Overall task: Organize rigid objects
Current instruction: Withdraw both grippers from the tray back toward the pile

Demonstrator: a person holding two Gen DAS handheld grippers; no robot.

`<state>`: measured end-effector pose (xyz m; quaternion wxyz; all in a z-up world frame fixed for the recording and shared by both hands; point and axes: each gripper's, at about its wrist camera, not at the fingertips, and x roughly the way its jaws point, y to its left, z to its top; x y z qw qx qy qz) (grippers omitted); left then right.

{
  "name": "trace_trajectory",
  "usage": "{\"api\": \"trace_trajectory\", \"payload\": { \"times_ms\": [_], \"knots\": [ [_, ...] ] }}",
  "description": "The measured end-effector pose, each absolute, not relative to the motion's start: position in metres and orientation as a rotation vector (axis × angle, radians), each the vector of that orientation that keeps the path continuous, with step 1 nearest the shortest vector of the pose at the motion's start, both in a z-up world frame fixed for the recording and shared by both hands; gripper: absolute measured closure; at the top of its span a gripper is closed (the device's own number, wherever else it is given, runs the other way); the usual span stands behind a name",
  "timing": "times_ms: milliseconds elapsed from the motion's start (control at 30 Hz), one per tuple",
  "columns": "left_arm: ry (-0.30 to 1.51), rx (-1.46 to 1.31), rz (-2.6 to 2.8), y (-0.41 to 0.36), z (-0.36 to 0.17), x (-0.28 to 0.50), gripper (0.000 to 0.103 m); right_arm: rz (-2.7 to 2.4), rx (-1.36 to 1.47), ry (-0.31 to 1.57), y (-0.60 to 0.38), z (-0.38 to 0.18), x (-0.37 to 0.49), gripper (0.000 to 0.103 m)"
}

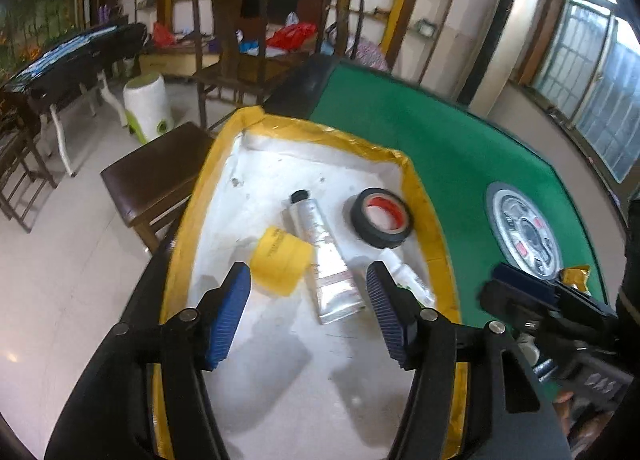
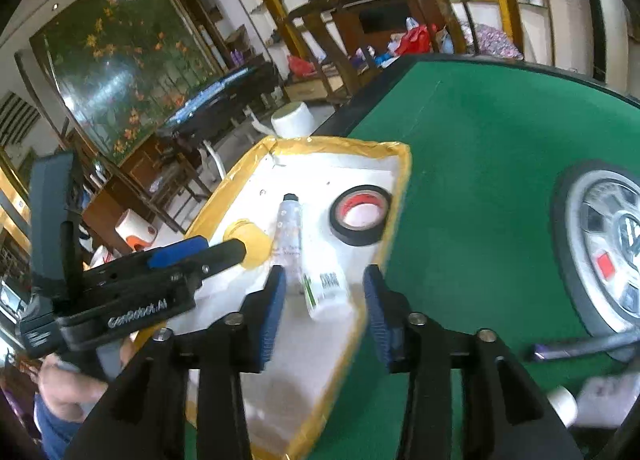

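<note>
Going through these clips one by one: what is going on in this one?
A person with a handheld gripper in each hand is sorting small items into a white tray with yellow taped edges on a green table. The tray holds a yellow tape roll, a silver tube, a black tape roll and a small white bottle. The left gripper and right gripper both hover open over the tray, holding nothing.

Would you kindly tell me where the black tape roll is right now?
In both wrist views the black tape roll lies flat in the tray, near its right wall, just right of the silver tube.
</note>
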<state>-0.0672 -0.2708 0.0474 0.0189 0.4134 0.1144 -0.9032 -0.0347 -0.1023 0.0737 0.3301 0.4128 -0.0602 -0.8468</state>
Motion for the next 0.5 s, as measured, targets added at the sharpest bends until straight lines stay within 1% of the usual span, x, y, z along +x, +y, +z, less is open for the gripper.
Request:
{"api": "trace_trajectory", "payload": {
  "times_ms": [67,167,267,300,333,400,433,500],
  "knots": [
    [0.354,1.281,-2.807,-0.269,0.048,-0.067,0.043,-2.222,1.058,-0.157,-0.085,0.078,-0.024,0.064],
    [0.271,1.170,-2.812,-0.263,0.054,-0.063,0.043,-2.240,1.037,-0.177,-0.057,0.083,-0.012,0.064],
    [0.269,1.110,-2.824,-0.263,0.059,-0.061,0.043,-2.276,1.030,-0.202,-0.029,0.087,-0.008,0.064],
    [0.237,1.106,-2.808,-0.261,0.058,-0.062,0.043,-2.281,1.031,-0.216,-0.017,0.087,-0.006,0.063],
    [0.199,1.129,-2.794,-0.258,0.055,-0.065,0.043,-2.282,1.039,-0.220,-0.005,0.086,-0.003,0.063],
    [0.127,1.243,-2.739,-0.253,0.042,-0.073,0.043,-2.298,1.056,-0.212,0.014,0.083,0.000,0.058],
    [0.092,1.300,-2.708,-0.251,0.033,-0.076,0.043,-2.302,1.065,-0.213,0.021,0.080,0.002,0.057],
    [0.042,1.324,-2.679,-0.248,0.027,-0.073,0.043,-2.291,1.117,-0.200,0.037,0.068,0.005,0.056]
  ]
}}
